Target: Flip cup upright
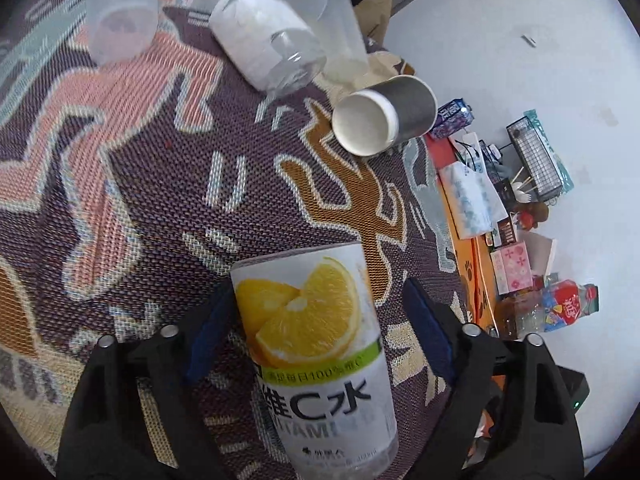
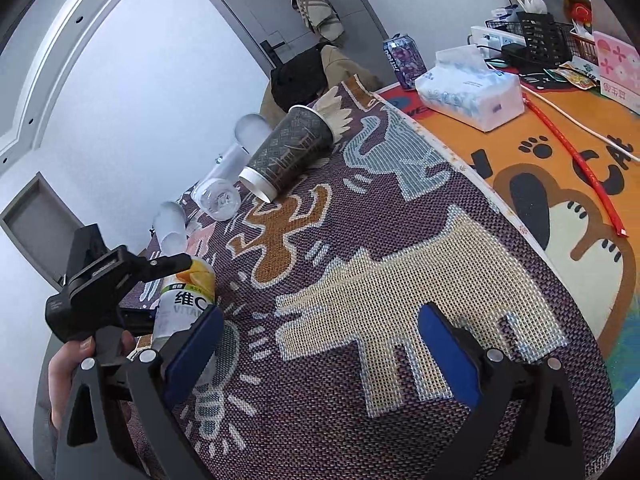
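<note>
The lemon cup (image 1: 316,356) stood between the left gripper (image 1: 316,340) pads — left pad touching, right apart, mat edge near. From the right view, the right gripper (image 2: 320,356) gaped wide, holding nothing over open woven mat (image 2: 400,280).

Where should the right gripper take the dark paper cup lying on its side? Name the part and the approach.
Grip the dark paper cup across its mid-body, not the rim. It lies on the mat with its white rim toward the camera and its base away, so both side walls are exposed. Bring the open right gripper from above, one finger on each side. A clear cup lies close on the left, so keep clearance there.
</note>
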Motion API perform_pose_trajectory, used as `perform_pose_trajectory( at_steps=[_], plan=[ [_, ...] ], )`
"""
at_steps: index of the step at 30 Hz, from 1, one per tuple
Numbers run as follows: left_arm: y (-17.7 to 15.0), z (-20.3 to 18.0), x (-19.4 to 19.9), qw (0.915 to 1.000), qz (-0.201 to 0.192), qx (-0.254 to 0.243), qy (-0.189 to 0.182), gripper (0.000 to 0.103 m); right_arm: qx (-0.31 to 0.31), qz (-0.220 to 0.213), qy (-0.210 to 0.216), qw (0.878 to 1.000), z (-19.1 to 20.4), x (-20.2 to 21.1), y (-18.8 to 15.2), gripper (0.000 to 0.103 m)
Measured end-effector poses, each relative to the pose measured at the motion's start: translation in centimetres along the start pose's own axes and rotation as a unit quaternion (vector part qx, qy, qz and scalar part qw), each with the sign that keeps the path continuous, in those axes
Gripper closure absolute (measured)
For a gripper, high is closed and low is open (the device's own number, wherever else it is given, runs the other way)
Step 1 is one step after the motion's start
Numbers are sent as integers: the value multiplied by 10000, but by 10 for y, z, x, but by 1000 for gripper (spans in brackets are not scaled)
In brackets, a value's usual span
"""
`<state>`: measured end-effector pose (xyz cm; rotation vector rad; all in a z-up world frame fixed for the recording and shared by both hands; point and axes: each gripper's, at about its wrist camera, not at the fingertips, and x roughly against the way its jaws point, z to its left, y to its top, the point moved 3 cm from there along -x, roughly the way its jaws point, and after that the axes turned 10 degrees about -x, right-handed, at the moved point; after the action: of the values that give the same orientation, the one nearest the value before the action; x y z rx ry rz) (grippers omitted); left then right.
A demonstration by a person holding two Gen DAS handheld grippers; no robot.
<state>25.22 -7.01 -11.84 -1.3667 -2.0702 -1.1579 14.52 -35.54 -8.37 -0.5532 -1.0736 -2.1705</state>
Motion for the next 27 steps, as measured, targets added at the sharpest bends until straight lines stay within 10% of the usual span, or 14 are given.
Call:
perform_pose_trajectory(
  at_steps=[2,16,27],
  plan=[
    [0,3,-2,9999,71,91,-46,38,20,20,13,10000,1,0,-2,8],
    [-7,-42,56,9915,-609,-1109,299,40,91,23,109,9999,8,-1,-9,8],
    [-25,-88,82,9556,-1157,-2396,1270,41,223,-65,70,9997,14,2,-13,8]
  ],
)
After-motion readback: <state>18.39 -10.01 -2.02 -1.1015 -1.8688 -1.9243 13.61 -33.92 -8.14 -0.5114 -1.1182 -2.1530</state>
